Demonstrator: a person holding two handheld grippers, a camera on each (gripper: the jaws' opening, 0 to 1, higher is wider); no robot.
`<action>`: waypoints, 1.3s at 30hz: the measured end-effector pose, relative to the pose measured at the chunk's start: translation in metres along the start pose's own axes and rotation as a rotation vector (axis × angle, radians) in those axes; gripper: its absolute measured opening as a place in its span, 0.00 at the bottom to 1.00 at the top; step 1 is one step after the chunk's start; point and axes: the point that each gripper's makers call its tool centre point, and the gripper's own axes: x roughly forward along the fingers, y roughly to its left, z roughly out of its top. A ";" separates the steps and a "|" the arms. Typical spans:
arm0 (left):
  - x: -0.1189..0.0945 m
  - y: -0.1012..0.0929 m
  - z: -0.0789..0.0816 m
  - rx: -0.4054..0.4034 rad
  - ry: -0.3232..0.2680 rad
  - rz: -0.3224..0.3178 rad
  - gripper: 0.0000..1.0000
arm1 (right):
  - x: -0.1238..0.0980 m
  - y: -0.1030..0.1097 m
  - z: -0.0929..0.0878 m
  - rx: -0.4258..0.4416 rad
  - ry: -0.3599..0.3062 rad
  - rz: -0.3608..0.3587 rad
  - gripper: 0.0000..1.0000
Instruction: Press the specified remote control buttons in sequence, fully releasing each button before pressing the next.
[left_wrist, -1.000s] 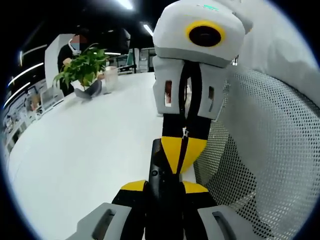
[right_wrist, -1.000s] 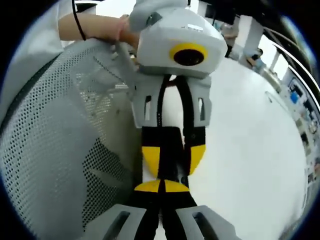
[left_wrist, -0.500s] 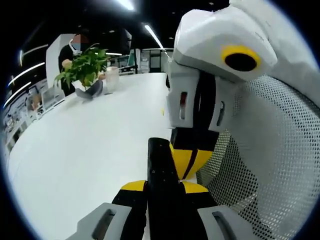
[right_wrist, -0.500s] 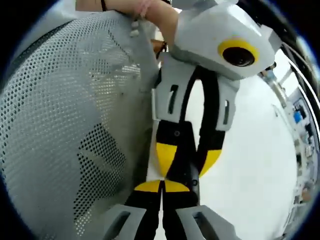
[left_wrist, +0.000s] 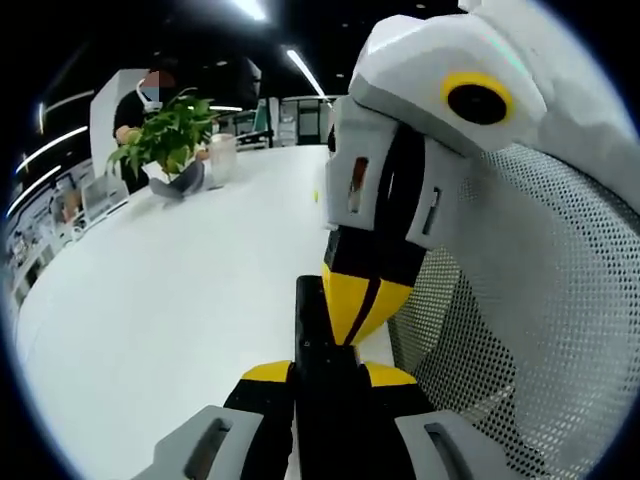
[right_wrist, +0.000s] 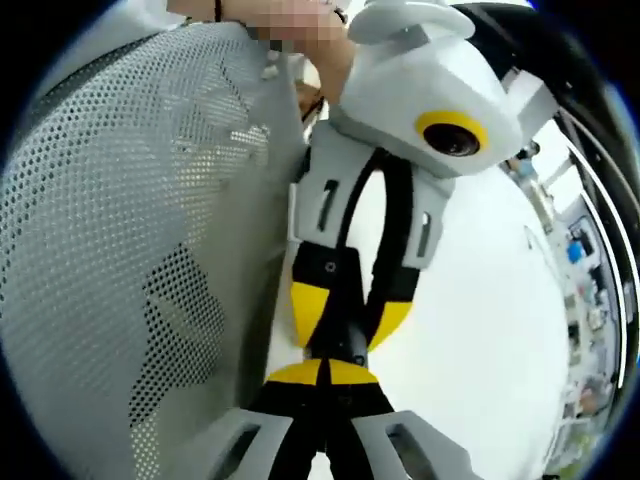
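Note:
A black remote control (left_wrist: 318, 335) stands up between the yellow pads of my left gripper (left_wrist: 328, 375), which is shut on its lower end. My right gripper (left_wrist: 355, 305) reaches in from the upper right with its jaws shut, and its yellow tips rest against the remote's face near the top. In the right gripper view my right gripper (right_wrist: 325, 373) is shut, tips meeting the left gripper (right_wrist: 348, 318) and the dark remote (right_wrist: 350, 340) it holds. The buttons are hidden by the tips.
A white table (left_wrist: 170, 290) stretches to the left, with a potted plant (left_wrist: 165, 135) and a glass jar (left_wrist: 222, 158) at its far end, a person behind them. A grey mesh chair back (left_wrist: 540, 330) stands close by. A hand (right_wrist: 325, 45) holds the left gripper.
Half a second ago the right gripper's tips sat off to the right, clear of the remote's face. They have swung back left onto it. The left gripper kept its hold.

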 end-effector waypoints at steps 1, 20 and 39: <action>0.000 0.000 0.000 -0.001 0.000 0.000 0.25 | 0.000 0.000 0.000 -0.020 0.004 -0.002 0.00; 0.001 0.000 0.000 -0.004 -0.003 -0.001 0.25 | 0.001 0.003 -0.001 -0.211 0.035 0.001 0.00; 0.001 0.000 0.000 -0.002 0.004 -0.003 0.25 | 0.003 0.003 0.001 -0.227 0.039 0.064 0.00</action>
